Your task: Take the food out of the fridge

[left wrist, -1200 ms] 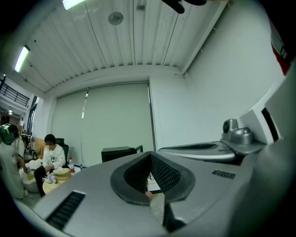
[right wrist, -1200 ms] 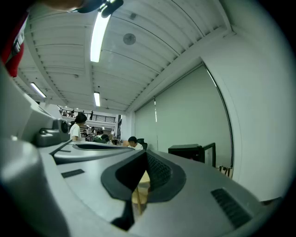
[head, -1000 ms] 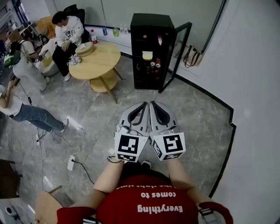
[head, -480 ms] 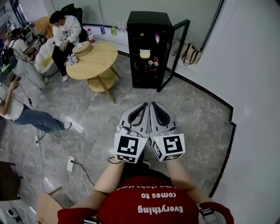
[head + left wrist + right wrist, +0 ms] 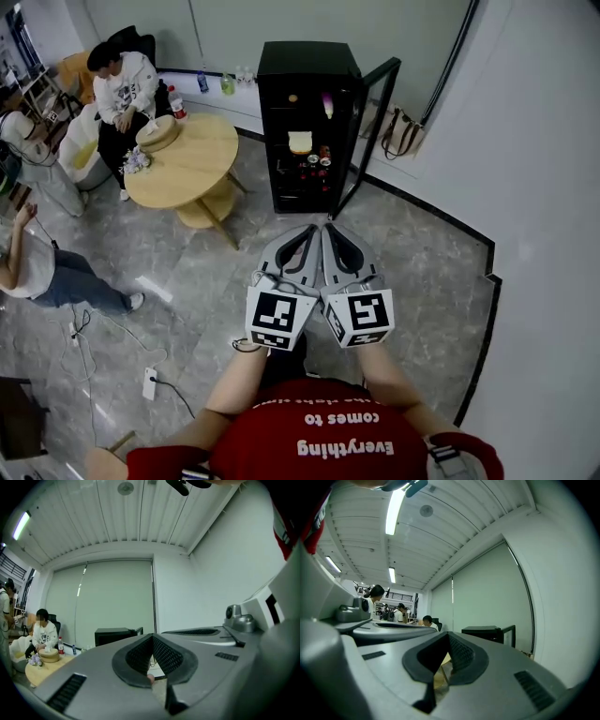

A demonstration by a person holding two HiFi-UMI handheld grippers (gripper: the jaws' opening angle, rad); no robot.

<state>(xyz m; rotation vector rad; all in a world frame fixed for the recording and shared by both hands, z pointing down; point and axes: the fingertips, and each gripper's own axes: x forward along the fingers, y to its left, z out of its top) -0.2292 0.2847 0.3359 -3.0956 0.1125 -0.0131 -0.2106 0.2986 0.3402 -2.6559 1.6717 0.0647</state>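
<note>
A black fridge (image 5: 307, 117) stands across the grey floor with its glass door (image 5: 368, 131) swung open to the right. On its shelves I see a pale yellow food item (image 5: 300, 142), a pink item (image 5: 327, 105), a small orange one (image 5: 292, 97) and some cans (image 5: 317, 160). My left gripper (image 5: 312, 227) and right gripper (image 5: 329, 228) are held side by side, level, pointing at the fridge and well short of it. Both are shut with nothing in them. The fridge also shows past the shut left gripper (image 5: 152, 637) as a dark box (image 5: 115, 636), and beyond the right gripper (image 5: 449, 635) with its door (image 5: 512, 634).
A round wooden table (image 5: 187, 164) stands left of the fridge, a seated person (image 5: 119, 86) behind it and more people at the far left. A bag (image 5: 398, 136) leans on the wall right of the door. A power strip and cable (image 5: 150, 382) lie lower left.
I have walked closer to the fridge, which now looks larger and nearer the grippers. Both grippers stay side by side and shut.
</note>
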